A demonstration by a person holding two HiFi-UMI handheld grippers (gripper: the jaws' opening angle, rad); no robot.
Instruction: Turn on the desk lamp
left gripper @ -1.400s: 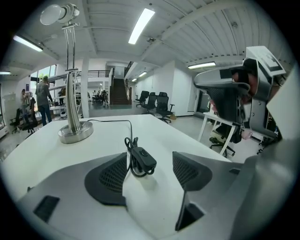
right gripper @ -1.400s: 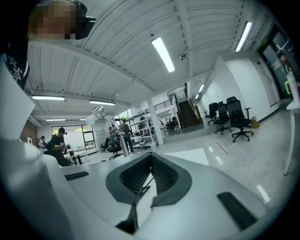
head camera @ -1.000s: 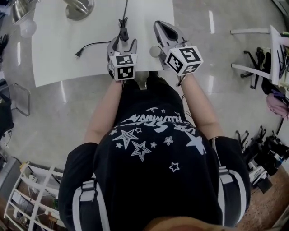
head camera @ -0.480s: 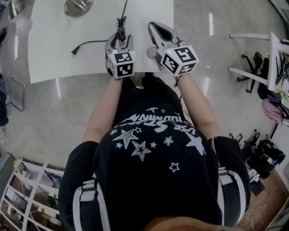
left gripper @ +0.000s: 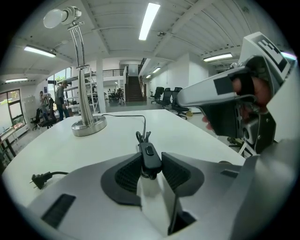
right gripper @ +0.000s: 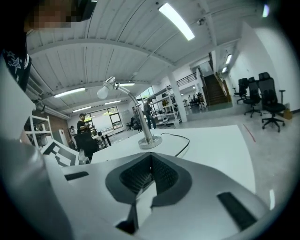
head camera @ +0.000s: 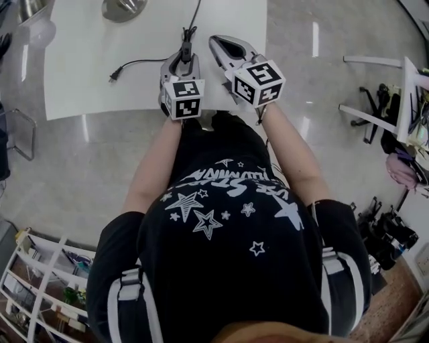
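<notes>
Where the lamp (left gripper: 82, 84) stands, a white table (left gripper: 187, 136) borders grey floor (head camera: 67, 167).

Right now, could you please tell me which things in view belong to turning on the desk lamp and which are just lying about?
For the job: desk lamp; its cord; inline switch, gripped by the left gripper, whose jaws have just been closing; plug, lying unplugged on the table.
Just about: office chairs; people in the background.

Lamp base (head camera: 124, 8) cut by top edge (head view), cord (head camera: 196, 10) running off too.
</notes>
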